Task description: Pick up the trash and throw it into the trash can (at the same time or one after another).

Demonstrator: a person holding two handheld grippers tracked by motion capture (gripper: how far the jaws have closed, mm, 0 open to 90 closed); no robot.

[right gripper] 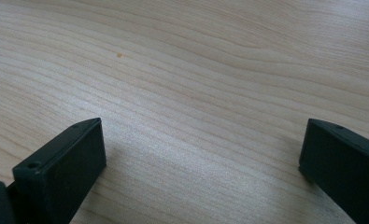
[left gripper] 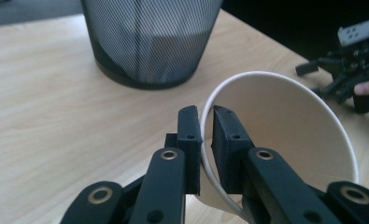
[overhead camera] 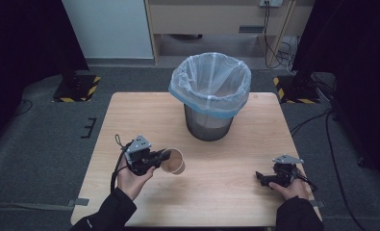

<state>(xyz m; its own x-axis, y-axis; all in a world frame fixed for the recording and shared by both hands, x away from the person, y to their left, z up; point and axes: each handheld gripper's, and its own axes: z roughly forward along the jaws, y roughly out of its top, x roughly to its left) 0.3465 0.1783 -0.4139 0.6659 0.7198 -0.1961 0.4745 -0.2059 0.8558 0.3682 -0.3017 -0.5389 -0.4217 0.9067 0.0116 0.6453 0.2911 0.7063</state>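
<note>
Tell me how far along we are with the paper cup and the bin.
Done: the left gripper is shut on the rim of the tan paper cup, one of its fingers inside the wall. In hand: the cup is tilted on its side, short of the lined black mesh waste bin. Left: carrying it over the bin and dropping it in, judging by the setup. The right gripper is open, low over the wooden table.

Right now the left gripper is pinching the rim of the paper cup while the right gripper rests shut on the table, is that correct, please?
Not quite: the right gripper is open, its jaws standing wide apart over the table in the right gripper view. The left gripper does pinch the paper cup by its rim.
</note>
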